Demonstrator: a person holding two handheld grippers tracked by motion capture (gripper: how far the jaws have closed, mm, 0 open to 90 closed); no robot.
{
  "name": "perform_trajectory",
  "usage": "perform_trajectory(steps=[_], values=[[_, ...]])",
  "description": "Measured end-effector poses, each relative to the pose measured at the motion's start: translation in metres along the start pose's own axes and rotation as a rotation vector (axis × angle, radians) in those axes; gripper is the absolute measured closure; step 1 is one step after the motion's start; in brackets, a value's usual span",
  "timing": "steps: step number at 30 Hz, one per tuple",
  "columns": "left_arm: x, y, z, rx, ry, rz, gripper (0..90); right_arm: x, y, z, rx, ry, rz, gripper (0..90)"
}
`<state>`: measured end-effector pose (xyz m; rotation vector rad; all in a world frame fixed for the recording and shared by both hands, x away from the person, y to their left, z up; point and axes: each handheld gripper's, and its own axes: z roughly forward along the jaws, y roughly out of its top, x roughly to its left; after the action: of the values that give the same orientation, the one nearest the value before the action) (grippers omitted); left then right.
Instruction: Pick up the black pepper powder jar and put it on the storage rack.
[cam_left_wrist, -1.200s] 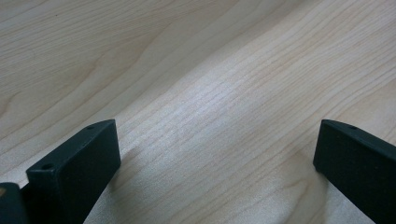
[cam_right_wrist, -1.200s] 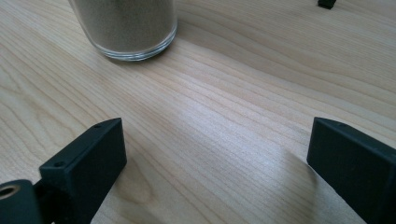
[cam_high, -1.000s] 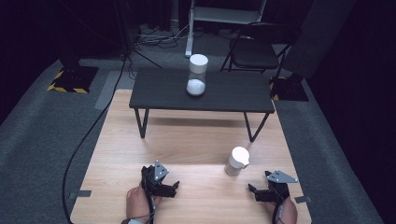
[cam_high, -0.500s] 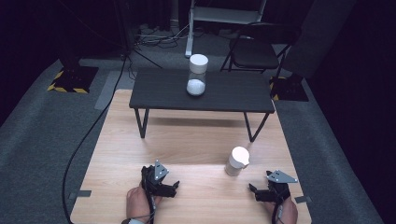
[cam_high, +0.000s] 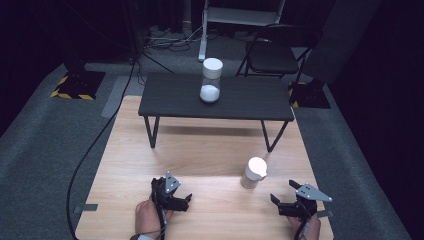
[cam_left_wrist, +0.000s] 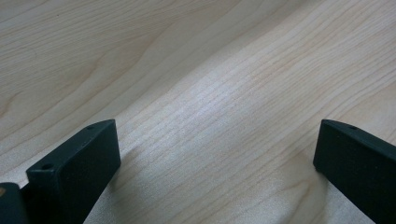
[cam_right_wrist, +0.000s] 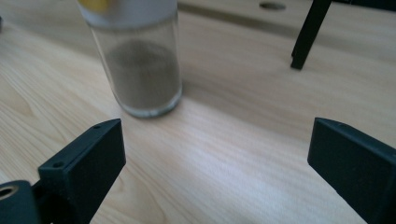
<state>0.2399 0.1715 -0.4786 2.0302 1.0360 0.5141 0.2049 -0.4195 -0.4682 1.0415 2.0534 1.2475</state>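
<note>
A: What sits at the bottom of the high view?

B: 2 hand-held tools on the pale wooden tabletop (cam_high: 200, 150): the left gripper (cam_high: 186, 200) lower left, the right gripper (cam_high: 278, 202) lower right, both with jaws spread, pinching nothing.

A: And the containers?

B: A clear white-lidded shaker jar (cam_high: 253, 172) stands just up-left of the right gripper; a taller clear white-capped jar (cam_high: 211, 80) stands on the small black table (cam_high: 260, 100), upper centre.

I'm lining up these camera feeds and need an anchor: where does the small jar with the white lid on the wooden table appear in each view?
High view: the small jar stands right of centre on the wooden table, just ahead of the right tongs.
Left gripper view: not in it.
Right gripper view: upper left, beyond the open jaws.
Shared landmark: the black side table's leg.
</note>
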Motion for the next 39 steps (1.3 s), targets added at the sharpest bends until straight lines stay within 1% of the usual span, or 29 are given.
perform_trajectory(steps=[1, 3, 5, 8, 11, 15, 18, 21, 31, 35, 39], values=[[0.0, 0.0, 0.0, 0.0, 0.0, 0.0, 0.1, 0.002, 0.0, -0.002, -0.017, -0.006, -0.004, 3.9], [0.0, 0.0, 0.0, 0.0, 0.001, -0.001, 0.2, 0.007, 0.0, -0.005, -0.042, -0.018, -0.027, 3.9], [0.0, 0.0, 0.0, 0.0, 0.001, -0.001, 0.2, 0.01, 0.001, -0.008, -0.063, -0.02, -0.044, 3.9], [0.0, 0.0, 0.0, 0.0, 0.001, -0.001, 0.1, 0.013, 0.0, -0.013, -0.104, -0.017, -0.052, 3.8], [0.0, 0.0, 0.0, 0.0, 0.001, -0.001, 0.1, 0.015, -0.002, -0.018, -0.158, -0.012, -0.06, 3.8], [0.0, 0.0, 0.0, -0.001, 0.001, -0.001, 0.2, 0.022, 0.0, -0.022, -0.199, -0.024, -0.09, 3.4], [0.0, 0.0, 0.0, -0.001, 0.001, -0.001, 0.2, 0.024, 0.0, -0.022, -0.221, -0.018, -0.109, 3.2], [-0.001, 0.0, 0.0, 0.0, 0.004, -0.003, 0.2, 0.025, 0.002, -0.02, -0.221, -0.01, -0.111, 3.1], [-0.002, 0.001, 0.001, -0.001, 0.011, -0.009, 0.2, 0.02, 0.003, -0.009, -0.2, 0.005, -0.091, 2.1], [-0.001, 0.002, 0.001, 0.002, 0.01, -0.009, 0.1, 0.018, 0.01, -0.001, -0.188, 0.027, -0.083, 1.5], [-0.002, 0.001, 0.001, 0.001, 0.016, -0.012, 0.2, 0.019, 0.017, 0.01, -0.174, 0.047, -0.086, 1.4]])
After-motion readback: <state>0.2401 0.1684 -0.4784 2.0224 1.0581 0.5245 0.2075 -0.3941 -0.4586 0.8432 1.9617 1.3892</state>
